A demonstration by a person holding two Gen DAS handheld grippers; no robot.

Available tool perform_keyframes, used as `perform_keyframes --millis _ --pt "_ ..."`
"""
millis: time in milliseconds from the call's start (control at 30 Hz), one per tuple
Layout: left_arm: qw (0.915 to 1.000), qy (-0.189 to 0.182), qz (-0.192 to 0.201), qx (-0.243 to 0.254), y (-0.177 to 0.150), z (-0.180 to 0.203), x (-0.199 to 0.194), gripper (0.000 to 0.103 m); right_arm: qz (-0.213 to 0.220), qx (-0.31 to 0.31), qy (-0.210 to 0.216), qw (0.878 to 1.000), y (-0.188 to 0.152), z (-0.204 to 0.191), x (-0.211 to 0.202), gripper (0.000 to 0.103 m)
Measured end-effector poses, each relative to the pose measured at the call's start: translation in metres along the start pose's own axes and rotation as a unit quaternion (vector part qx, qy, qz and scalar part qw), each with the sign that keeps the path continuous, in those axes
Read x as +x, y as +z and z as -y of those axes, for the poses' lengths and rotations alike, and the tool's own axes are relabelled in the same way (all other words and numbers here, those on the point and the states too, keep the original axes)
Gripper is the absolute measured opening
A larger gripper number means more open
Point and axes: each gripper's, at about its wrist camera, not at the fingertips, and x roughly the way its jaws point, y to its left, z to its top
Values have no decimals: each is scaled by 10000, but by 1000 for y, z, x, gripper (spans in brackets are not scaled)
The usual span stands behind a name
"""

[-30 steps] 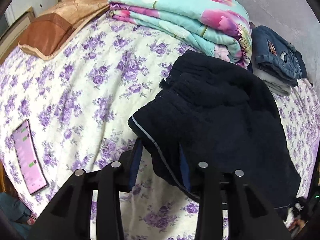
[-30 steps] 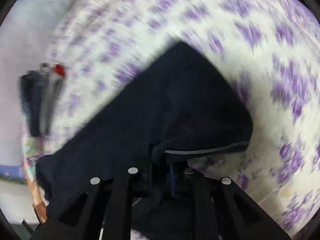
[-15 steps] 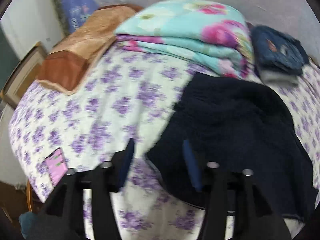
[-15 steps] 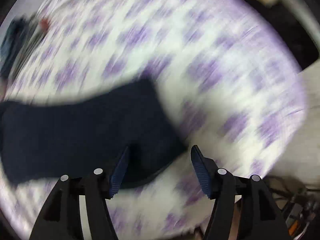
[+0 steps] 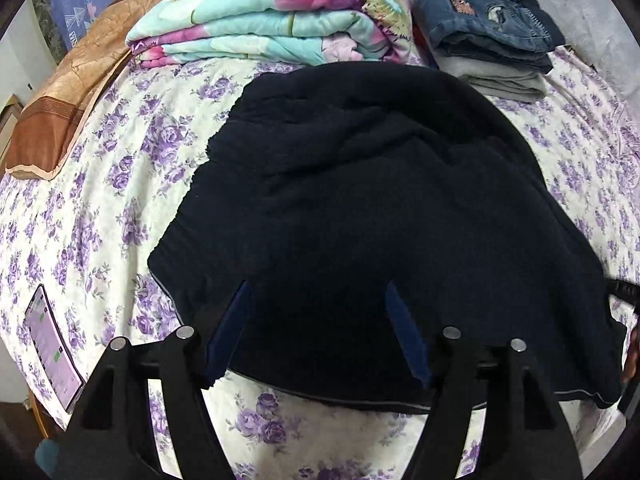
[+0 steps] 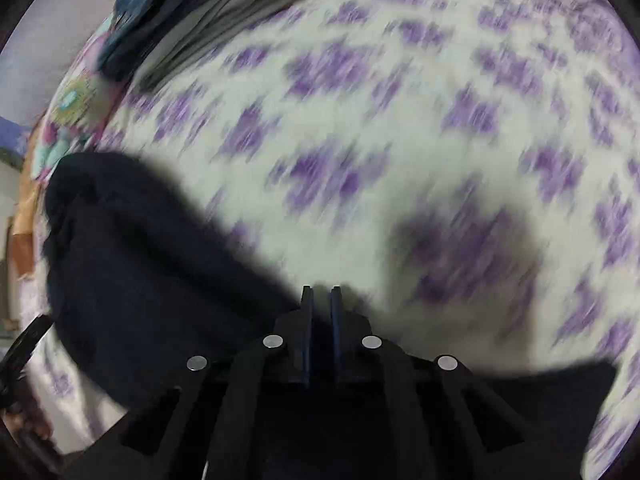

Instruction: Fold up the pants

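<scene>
Fuzzy dark pants on seemingly quilted floral bedspread.

I am in a home bedroom: a bed with a purple-flowered sheet, a folded floral quilt at its far end, folded jeans just beside the quilt.

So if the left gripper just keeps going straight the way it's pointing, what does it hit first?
Most likely the dark pants. The left gripper is open, its jaws have just been opening, and the fabric fills the view ahead between its fingers. How near the cloth is cannot be judged.
</scene>
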Motion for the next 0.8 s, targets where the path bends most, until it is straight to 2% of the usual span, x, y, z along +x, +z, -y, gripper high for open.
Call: perform_keyframes --millis 67,100,133,167,200,300,467,533,567,667,700,767,800 --pt "9997 -242 71 55 -1 4 -4 68 124 -208 116 9996 -25 -11 -18 11" --pt "9993 -355 85 88 1 7 -4 68 182 -293 187 9992 -36 -14 -25 19" --pt "9988 -463 105 129 2 13 -4 68 220 -368 261 9987 -45 -16 -30 30" --pt "9981 -574 137 195 3 23 -5 68 228 -462 349 9981 -58 -20 -35 57" --pt "9969 -699 164 313 6 36 -5 69 165 -604 305 9976 -70 -23 -35 62" --pt "9930 -985 151 630 15 77 -2 69 49 -1059 -143 9943 -92 -28 -26 62" --pt "9811 -1619 327 1011 34 157 -4 69 -183 -933 61 9954 -96 -16 -16 67" --pt "9738 -1852 271 1294 38 188 -2 70 -379 -784 392 9954 -99 -13 -13 71" --pt "9722 -1830 231 1442 39 204 1 70 -424 -737 477 9952 -101 -12 -10 71" --pt "9684 -1433 -87 2038 30 242 28 74 -409 -654 660 9948 -105 -5 -17 70" --pt "9668 -1078 -379 2287 20 252 48 74 -245 -486 816 9952 -99 4 -25 70" --pt "9645 -772 -663 2437 10 250 70 74 269 -194 915 9953 -88 20 -48 69" --pt "9642 -708 -750 2444 2 246 77 74 667 26 910 9936 -79 33 -63 69"
